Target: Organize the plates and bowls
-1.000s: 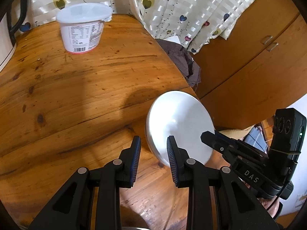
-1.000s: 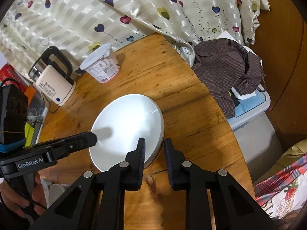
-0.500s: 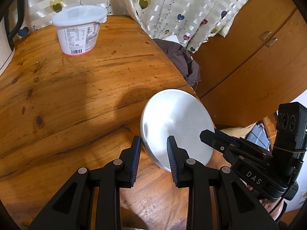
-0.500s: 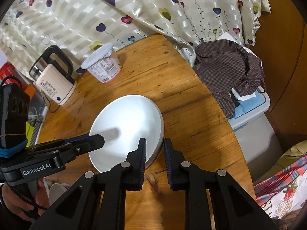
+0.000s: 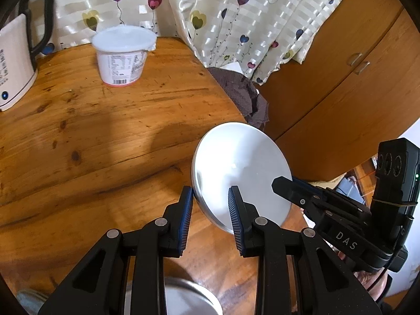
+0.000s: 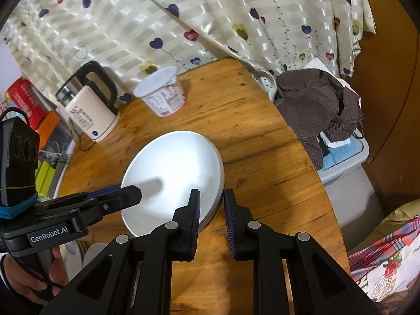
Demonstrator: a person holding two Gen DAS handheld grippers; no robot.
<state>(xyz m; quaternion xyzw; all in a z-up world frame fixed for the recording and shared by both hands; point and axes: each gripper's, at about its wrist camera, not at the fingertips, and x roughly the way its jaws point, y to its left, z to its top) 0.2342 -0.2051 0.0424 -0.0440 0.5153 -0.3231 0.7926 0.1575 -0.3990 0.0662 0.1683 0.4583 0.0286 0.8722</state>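
White plate [image 5: 242, 173], pinched at opposite rims by my left gripper [image 5: 210, 210] and right gripper [image 6: 211, 214], hangs level above the table [image 5: 105, 136] for restacking.

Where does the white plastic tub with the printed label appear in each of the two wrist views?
Left wrist view: the white plastic tub stands upper left, near the curtain.
Right wrist view: the tub stands upper centre-left, right of the kettle.
Shared landmark: the round white plate held by both grippers.

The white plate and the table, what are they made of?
Plate: looks like glazed ceramic or smooth plastic, plain white with a soft sheen; I can't tell which. Table: varnished wood, showing grain, dark knots and plank seams.
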